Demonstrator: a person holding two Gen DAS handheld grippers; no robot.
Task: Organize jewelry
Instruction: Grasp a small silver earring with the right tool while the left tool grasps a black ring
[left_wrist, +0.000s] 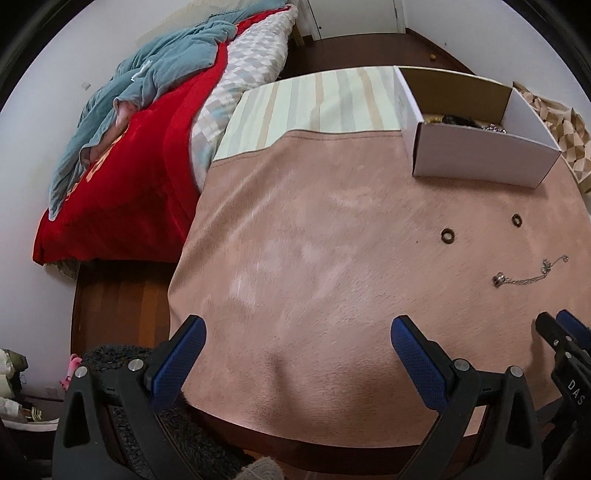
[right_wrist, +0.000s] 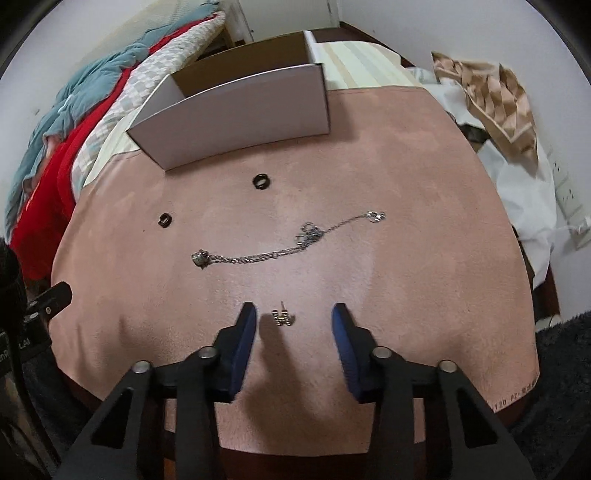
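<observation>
So the key thing here: a tiny earring (right_wrist: 282, 317) is sitting on the pink cloth of the table (right_wrist: 406, 229) right between the fingers of the right gripper (right_wrist: 293, 314), a bit closer to its left finger than its right. The jaws are spread wide with nothing held, so the stud is already bracketed. Its thin post is pointed away from the gripper, so the long axis is seen running roughly fore-aft, along the fingers rather than across them. It looks like a straight close would do it, though something that small could easily be missed or flicked.

Further ahead of the right gripper, a silver necklace (right_wrist: 280, 243) is stretched left to right, with two dark rings (right_wrist: 261, 181) (right_wrist: 164, 219) beyond it and the white box (right_wrist: 240, 110) past those.

The left gripper (left_wrist: 297, 332) is also wide open and empty, over bare cloth; all the jewelry is off to its right, so the right one is clearly nearer.

Writing: "DAS" can be read on the right gripper's body in the left view, plus partial print like "120 PZ" on the cloth edge. Nothing else is legible.
</observation>
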